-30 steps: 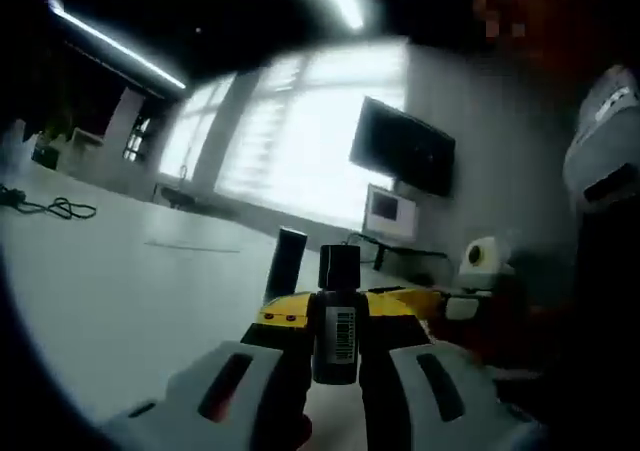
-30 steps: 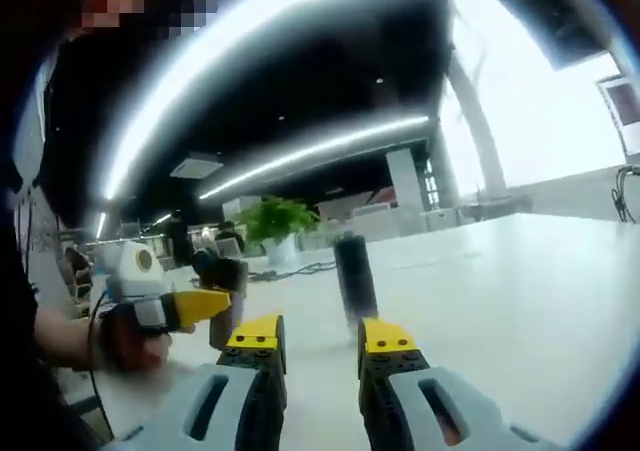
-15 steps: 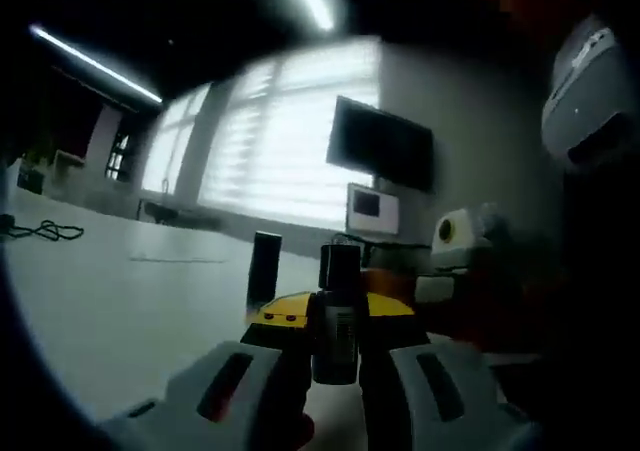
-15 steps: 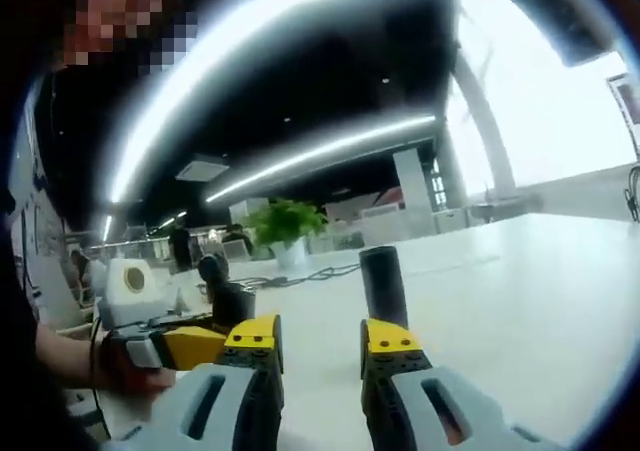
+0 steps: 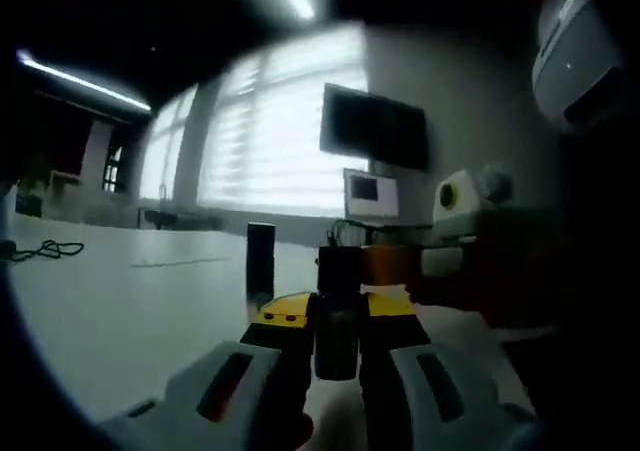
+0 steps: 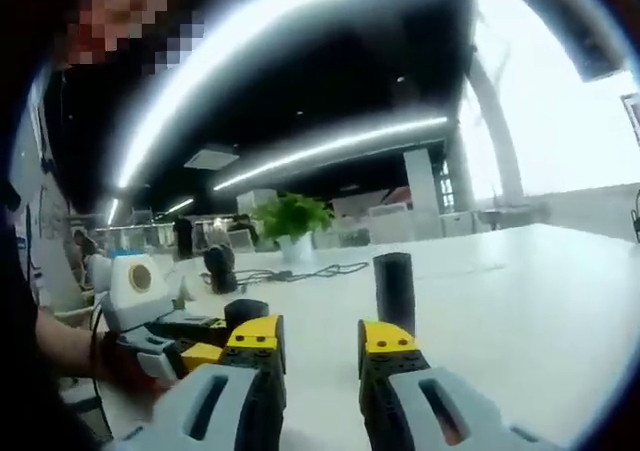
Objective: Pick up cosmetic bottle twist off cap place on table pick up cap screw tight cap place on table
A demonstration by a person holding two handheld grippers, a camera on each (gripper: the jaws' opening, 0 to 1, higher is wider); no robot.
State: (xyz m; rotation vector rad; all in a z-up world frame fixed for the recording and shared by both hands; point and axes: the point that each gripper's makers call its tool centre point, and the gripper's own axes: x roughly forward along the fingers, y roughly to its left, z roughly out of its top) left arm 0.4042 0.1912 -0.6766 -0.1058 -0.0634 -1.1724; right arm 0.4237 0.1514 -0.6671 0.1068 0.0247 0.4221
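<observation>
One bottle is held, and its cap is waiting on the table.

The cosmetic bottle [image 5: 338,316] is squeezed upright between the jaws of the left gripper [image 5: 338,321]. The cap [image 5: 260,261] is seen standing on the white table [image 5: 120,311], a little ahead of those jaws and to their left. It looks as if the twisting off has been done, and picking up the cap and screwing it tight is what is left. The right gripper [image 6: 322,339] is spread apart with nothing between its jaws, and the cap [image 6: 393,291] is seen standing just ahead of its right jaw. The left gripper [image 6: 170,336] is seen low at the left.
</observation>
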